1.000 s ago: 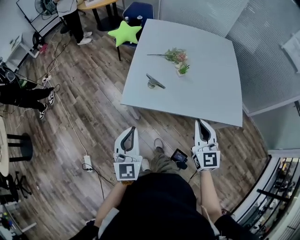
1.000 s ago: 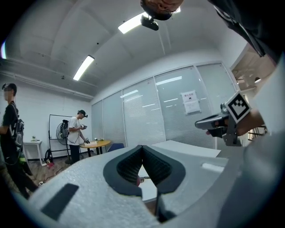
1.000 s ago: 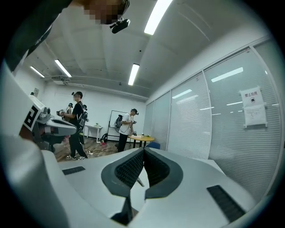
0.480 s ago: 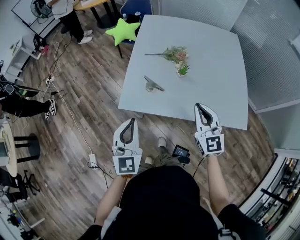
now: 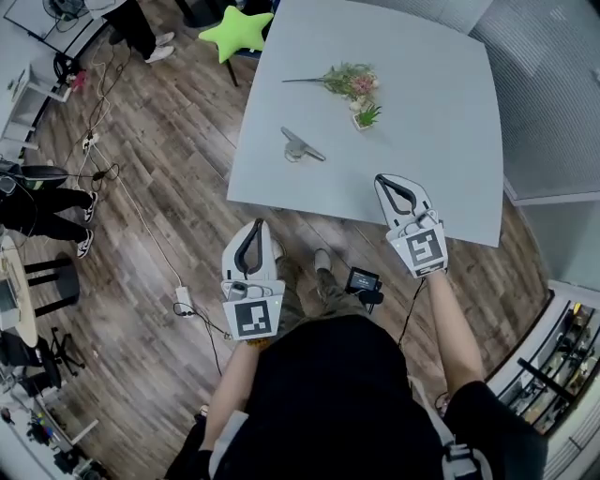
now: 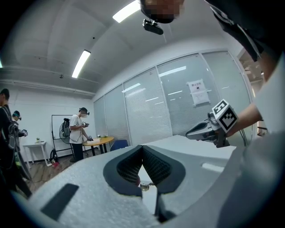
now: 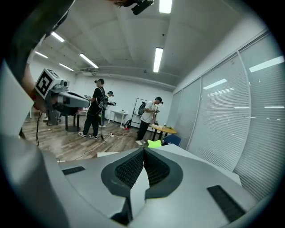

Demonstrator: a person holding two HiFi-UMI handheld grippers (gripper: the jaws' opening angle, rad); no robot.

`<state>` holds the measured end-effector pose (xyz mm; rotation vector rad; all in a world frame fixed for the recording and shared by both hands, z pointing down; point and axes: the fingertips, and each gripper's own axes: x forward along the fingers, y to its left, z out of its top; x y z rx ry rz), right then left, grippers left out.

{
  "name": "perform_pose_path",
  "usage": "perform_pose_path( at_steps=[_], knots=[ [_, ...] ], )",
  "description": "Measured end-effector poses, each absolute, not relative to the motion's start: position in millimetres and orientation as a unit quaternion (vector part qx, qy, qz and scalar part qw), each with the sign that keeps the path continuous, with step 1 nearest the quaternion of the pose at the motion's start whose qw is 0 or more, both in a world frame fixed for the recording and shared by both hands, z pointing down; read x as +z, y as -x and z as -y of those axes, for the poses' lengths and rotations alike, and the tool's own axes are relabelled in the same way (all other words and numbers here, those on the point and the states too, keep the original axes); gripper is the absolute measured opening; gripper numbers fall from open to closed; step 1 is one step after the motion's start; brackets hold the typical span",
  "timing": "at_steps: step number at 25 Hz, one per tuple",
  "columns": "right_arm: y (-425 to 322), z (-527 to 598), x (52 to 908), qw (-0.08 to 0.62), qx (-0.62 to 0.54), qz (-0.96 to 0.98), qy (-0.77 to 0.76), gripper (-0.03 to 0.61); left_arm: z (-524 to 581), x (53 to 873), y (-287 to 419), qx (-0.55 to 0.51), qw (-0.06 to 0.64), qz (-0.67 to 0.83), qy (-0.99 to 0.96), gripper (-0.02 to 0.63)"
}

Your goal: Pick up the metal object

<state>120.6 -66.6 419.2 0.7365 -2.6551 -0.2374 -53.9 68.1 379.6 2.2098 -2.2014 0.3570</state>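
Observation:
The metal object [image 5: 300, 147], a small grey piece with a flat bar on a round base, lies near the left front of the grey table [image 5: 431, 131]. My left gripper [image 5: 260, 224] is shut and empty, held over the wooden floor short of the table's front edge. In the left gripper view a glint of the metal object [image 6: 145, 185] shows below the closed jaws. My right gripper [image 5: 380, 179] is shut and empty, its tips just over the table's front edge, to the right of the metal object and nearer to me.
A flower sprig [image 5: 349, 82] and a small potted plant [image 5: 367, 114] lie behind the metal object. A green star cushion [image 5: 239, 26] sits on a chair at the table's far left corner. Cables [image 5: 141, 225] and a power strip [image 5: 184, 300] lie on the floor; people [image 5: 42, 202] stand at left.
Both grippers have moved forward toward the table. The right one now reaches over the table's front edge; the left is still over the floor. Both stay shut.

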Motion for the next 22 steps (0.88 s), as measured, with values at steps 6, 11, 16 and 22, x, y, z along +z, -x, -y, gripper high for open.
perform_pose_path(
  at_steps=[6, 11, 16, 22],
  knots=[
    [-92.7, 86.4, 433.3, 0.223, -0.1, 0.941, -0.234, 0.0, -31.0, 401.4, 70.3, 0.105, 0.012, 0.688, -0.718, 0.0],
    [-61.2, 98.2, 438.3, 0.257, -0.114, 0.933, -0.223, 0.0, -2.6, 411.9, 97.3, 0.101, 0.02, 0.671, -0.734, 0.002],
    [-17.2, 116.2, 429.8, 0.25, -0.078, 0.933, -0.245, 0.0, 27.8, 423.2, 132.7, 0.093, 0.033, 0.644, -0.758, 0.002],
    [34.1, 136.9, 424.5, 0.251, -0.056, 0.927, -0.271, 0.0, 65.6, 438.4, 166.7, 0.086, 0.024, 0.601, -0.794, 0.002]
  ],
)
